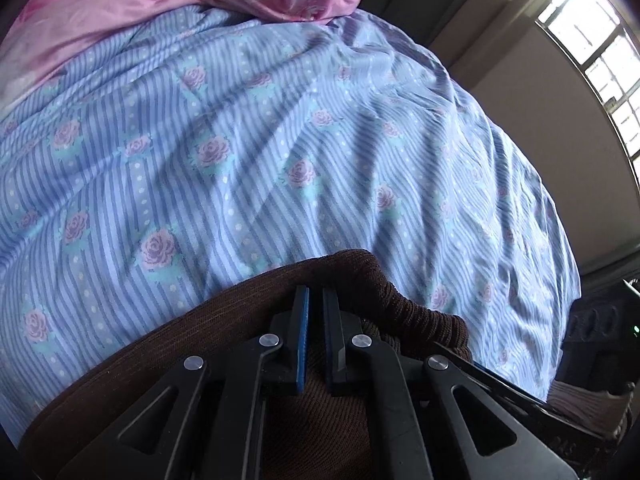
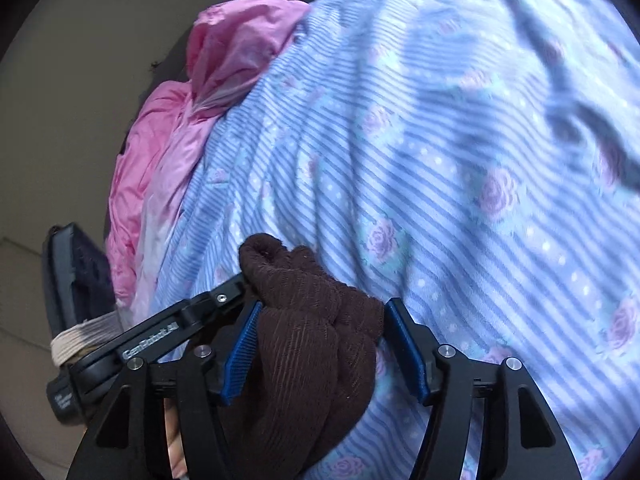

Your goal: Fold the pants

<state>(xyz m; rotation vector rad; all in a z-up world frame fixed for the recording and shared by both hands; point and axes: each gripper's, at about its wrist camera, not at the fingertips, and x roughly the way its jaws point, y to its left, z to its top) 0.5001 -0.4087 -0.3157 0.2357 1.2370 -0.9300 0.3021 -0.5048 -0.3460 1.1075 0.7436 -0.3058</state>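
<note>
Left gripper [image 1: 315, 300]: jaws nearly closed, a narrow gap showing, seemingly pinching the brown corduroy pants [image 1: 344, 276] at a rounded edge. Right gripper [image 2: 320, 316]: jaws wide, bunched pants [image 2: 312, 320] between the pads, contact unclear. Pants lie near, on the blue striped floral bedsheet [image 1: 280, 140]; the left tool's tip touches the bunch from the left, so both grippers meet at one end.
</note>
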